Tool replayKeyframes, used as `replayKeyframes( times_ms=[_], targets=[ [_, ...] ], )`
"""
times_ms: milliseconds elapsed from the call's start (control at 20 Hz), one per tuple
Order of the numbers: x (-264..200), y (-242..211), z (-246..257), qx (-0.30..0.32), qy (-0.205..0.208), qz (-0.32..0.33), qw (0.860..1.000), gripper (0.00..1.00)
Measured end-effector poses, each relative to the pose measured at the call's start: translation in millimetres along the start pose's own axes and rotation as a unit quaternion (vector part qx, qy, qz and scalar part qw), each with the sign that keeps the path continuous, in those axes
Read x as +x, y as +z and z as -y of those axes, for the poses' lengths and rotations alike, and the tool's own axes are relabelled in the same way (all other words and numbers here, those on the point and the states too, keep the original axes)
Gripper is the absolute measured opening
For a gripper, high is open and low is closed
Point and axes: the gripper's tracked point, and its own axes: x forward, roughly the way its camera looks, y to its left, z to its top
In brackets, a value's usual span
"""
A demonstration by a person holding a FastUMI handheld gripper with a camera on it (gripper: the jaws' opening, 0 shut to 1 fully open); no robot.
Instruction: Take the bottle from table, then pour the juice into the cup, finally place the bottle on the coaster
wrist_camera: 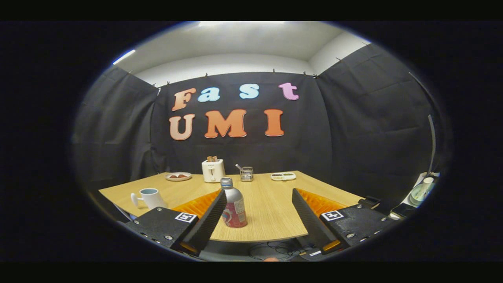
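While my gripper [259, 208] hangs at the near edge of the wooden table [271, 220], its fingers stand spread wide and grip nothing, so the step in hand, as I judge it, is the approach to the bottle [233, 204]. That bottle, a silvery metal one with a screw cap and a red label low on its body, stands upright near the table's front edge, between the fingers but close against the left one; I cannot tell whether it touches that finger or stands just ahead of it. To take it well I would shift left until the bottle sits midway in the gap, go forward level, and close on the straight body below the shoulder, not on the neck, so it will not tip or twist when lifted for the pour. The white mug [151, 197], the cup I mean to fill, sits beyond the left finger, handle turned away from the bottle and well apart from it. Farther back a toaster [213, 169], a plate of food [178, 176], a small wire holder [246, 173] and a flat divided dish [283, 176] line the far edge. I cannot make out a coaster.
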Motion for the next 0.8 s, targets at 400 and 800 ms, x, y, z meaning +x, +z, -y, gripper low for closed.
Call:
replayKeyframes(
  times_ms=[400,800],
  targets=[
    [13,-9,-32,-0.032,0.023,-0.025,0.999,0.99],
    [38,-20,-58,-0.048,0.038,-0.045,0.997,0.99]
  ],
)
